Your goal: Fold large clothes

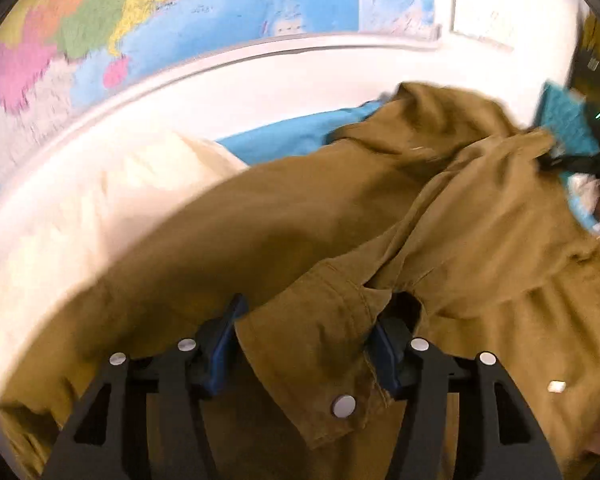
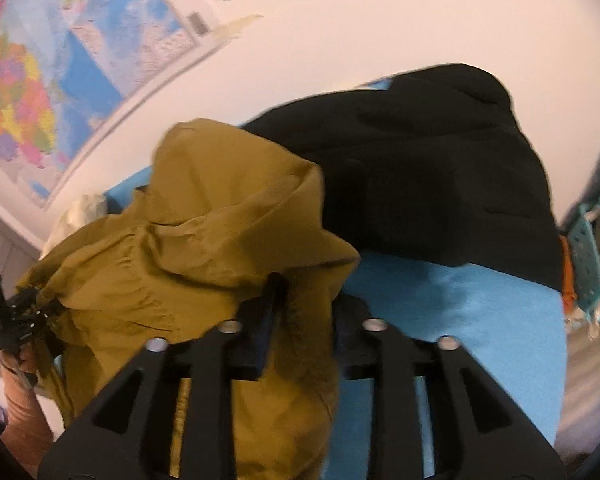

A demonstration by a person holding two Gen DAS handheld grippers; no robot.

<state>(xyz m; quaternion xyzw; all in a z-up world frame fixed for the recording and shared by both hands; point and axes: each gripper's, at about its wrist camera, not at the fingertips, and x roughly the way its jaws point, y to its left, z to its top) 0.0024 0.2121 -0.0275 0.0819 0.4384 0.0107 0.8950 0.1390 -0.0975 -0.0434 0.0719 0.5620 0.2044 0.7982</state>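
A mustard-brown hooded jacket (image 1: 340, 220) fills the left wrist view, bunched over a blue table cover (image 1: 284, 136). My left gripper (image 1: 308, 332) is shut on the jacket's snap-buttoned cuff, which passes between its blue-padded fingers. In the right wrist view the same jacket (image 2: 204, 232) hangs in a heap with its hood uppermost. My right gripper (image 2: 304, 312) is shut on a fold of the jacket. The left gripper (image 2: 8, 312) shows at the far left of that view, held in a hand.
A black garment (image 2: 420, 168) lies heaped on the blue cover (image 2: 460, 320) behind the jacket. A cream garment (image 1: 112, 200) lies at the left. World maps (image 1: 140, 20) hang on the white wall. A teal perforated cart (image 2: 596, 240) stands at the right.
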